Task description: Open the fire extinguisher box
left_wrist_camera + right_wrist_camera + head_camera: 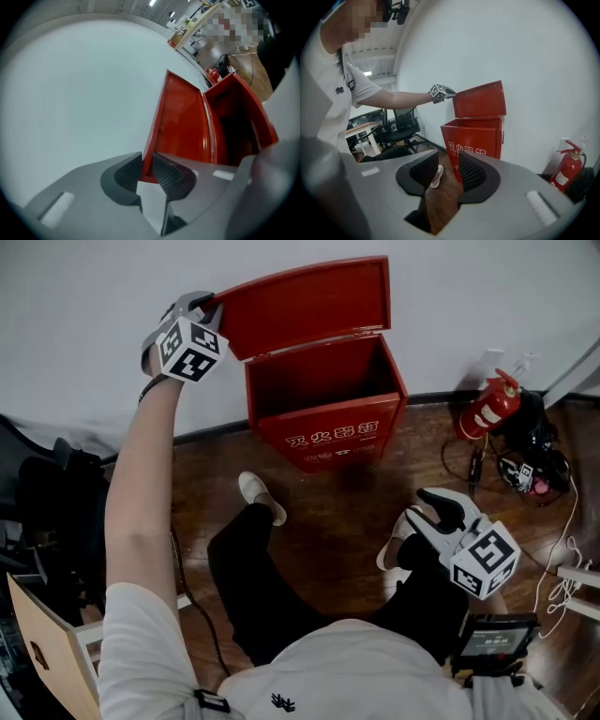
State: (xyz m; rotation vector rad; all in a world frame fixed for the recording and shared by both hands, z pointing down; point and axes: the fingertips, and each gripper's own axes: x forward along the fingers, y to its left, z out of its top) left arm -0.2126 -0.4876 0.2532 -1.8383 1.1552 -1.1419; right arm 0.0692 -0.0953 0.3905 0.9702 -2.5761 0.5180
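The red fire extinguisher box (328,432) stands on the wood floor against the white wall. Its lid (305,306) is swung up and back, and the inside looks empty. My left gripper (208,307) is at the lid's left corner; in the left gripper view its pads are shut on the lid's thin red edge (161,117), with the gripper (146,169) clamped at that corner. My right gripper (433,507) hangs low at the right, apart from the box, open with nothing between its fingers. The right gripper view shows the box (476,140) and its raised lid (480,99) ahead of the right gripper (449,171).
A red fire extinguisher (489,406) stands by the wall right of the box, with cables and gear (530,470) beside it. A black office chair (47,493) and a wooden board (47,643) are at the left. The person's white shoe (261,496) rests before the box.
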